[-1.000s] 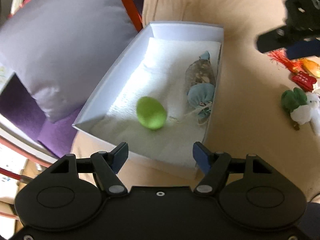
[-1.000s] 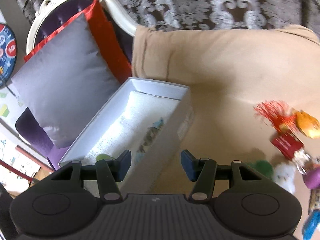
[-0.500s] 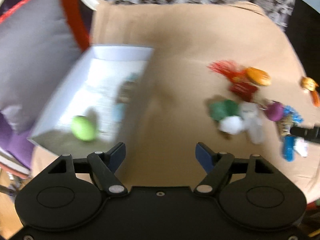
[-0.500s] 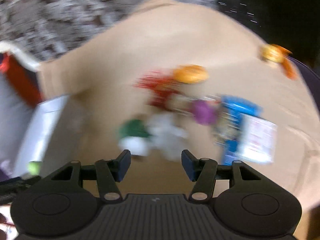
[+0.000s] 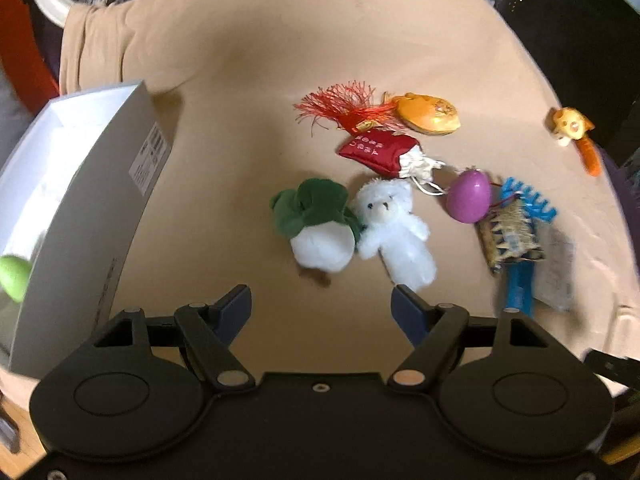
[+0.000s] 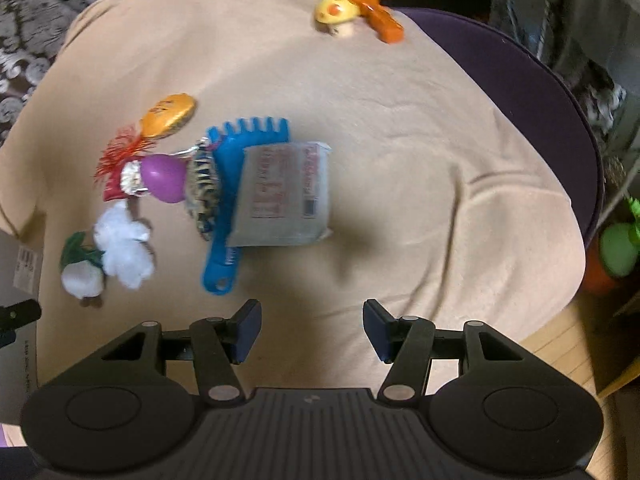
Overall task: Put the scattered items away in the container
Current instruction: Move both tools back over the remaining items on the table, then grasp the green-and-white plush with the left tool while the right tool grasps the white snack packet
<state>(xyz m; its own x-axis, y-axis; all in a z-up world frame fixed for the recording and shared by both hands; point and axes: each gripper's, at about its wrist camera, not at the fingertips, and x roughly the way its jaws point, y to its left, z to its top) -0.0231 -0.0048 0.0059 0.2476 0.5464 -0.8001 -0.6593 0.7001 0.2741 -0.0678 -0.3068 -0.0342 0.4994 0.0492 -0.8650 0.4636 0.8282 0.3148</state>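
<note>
The white box [image 5: 92,200] stands at the left with a green egg [image 5: 14,278] inside. Scattered on the tan cloth are a plush radish [image 5: 316,228], a white bear [image 5: 396,232], a purple egg [image 5: 468,196], a red pouch [image 5: 376,150], an orange charm with a red tassel [image 5: 428,114], a blue rake [image 5: 520,248] and a mushroom toy [image 5: 570,126]. My left gripper [image 5: 321,306] is open and empty just short of the radish and bear. My right gripper [image 6: 312,326] is open and empty, short of a tissue pack [image 6: 284,192] and the rake [image 6: 228,216].
The cloth covers a round purple seat [image 6: 520,92]. A red cushion [image 5: 20,40] and a white chair frame [image 5: 44,0] lie beyond the box. A green toy [image 6: 618,248] and wooden floor [image 6: 560,340] are at the right.
Both grippers have swung right, away from the box and over the scattered toys. Both stay open and empty.
</note>
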